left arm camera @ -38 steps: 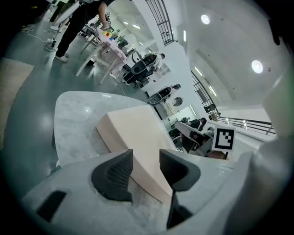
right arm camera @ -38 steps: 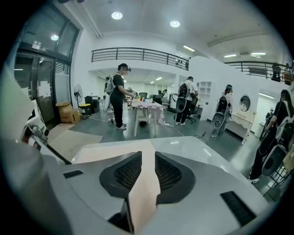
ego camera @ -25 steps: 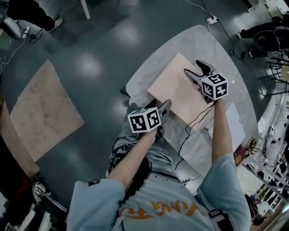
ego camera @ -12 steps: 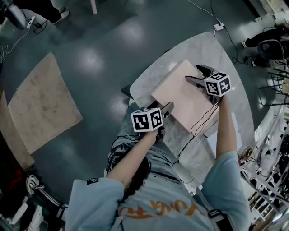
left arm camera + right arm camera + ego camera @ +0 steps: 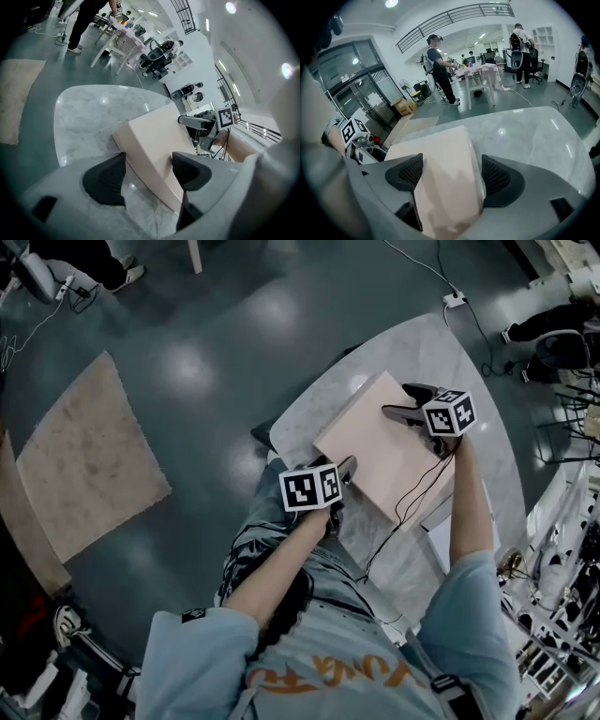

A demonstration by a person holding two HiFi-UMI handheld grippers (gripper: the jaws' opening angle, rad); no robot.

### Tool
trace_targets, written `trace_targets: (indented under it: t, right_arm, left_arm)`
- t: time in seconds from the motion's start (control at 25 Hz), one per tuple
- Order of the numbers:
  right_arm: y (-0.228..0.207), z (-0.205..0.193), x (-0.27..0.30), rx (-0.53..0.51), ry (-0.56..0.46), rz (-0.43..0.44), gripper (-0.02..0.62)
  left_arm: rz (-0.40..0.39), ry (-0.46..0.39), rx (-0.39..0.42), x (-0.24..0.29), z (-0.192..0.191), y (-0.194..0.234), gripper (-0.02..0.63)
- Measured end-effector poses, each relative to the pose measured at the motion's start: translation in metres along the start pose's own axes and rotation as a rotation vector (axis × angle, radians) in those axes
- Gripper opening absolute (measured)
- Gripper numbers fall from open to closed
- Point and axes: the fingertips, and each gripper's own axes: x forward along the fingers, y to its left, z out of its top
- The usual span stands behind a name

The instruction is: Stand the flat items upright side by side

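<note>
The pale pink flat cardboard box [image 5: 375,451] lies broad face up on the white marble counter [image 5: 422,343], turned so that one corner points away from me and another towards my lap. It looks close to square from above, so I cannot name a long axis with any confidence. My left gripper [image 5: 345,465] is at the box's near left edge. Its jaws are wide and have just been closing a little, with the box's edge between them: one pad is over the top face and the other is off the side, above bare marble. My right gripper [image 5: 405,401] is at the far right edge, angled down. Its jaws are wide and have just been opening. The box's edge fills most of the gap between the pads, and I see no squeeze on it. A black cable [image 5: 412,498] trails from that gripper across the box. The counter has a rounded outline and stands on a dark glossy floor [image 5: 216,334], with a beige rug [image 5: 84,456] well off to the left. The right gripper view shows a bright office behind, with people standing at a table.
</note>
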Motion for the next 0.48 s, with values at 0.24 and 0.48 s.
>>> trace_targets:
  t: [0.24, 0.48]
  right_arm:
    - [0.000, 0.002, -0.002, -0.020, 0.001, -0.011, 0.380]
    - [0.010, 0.007, -0.013, -0.022, -0.056, -0.030, 0.357]
  left_arm:
    - [-0.020, 0.015, 0.028, 0.003, 0.003, -0.001, 0.319]
    - [0.010, -0.014, 0.091, -0.010, 0.012, -0.004, 0.297]
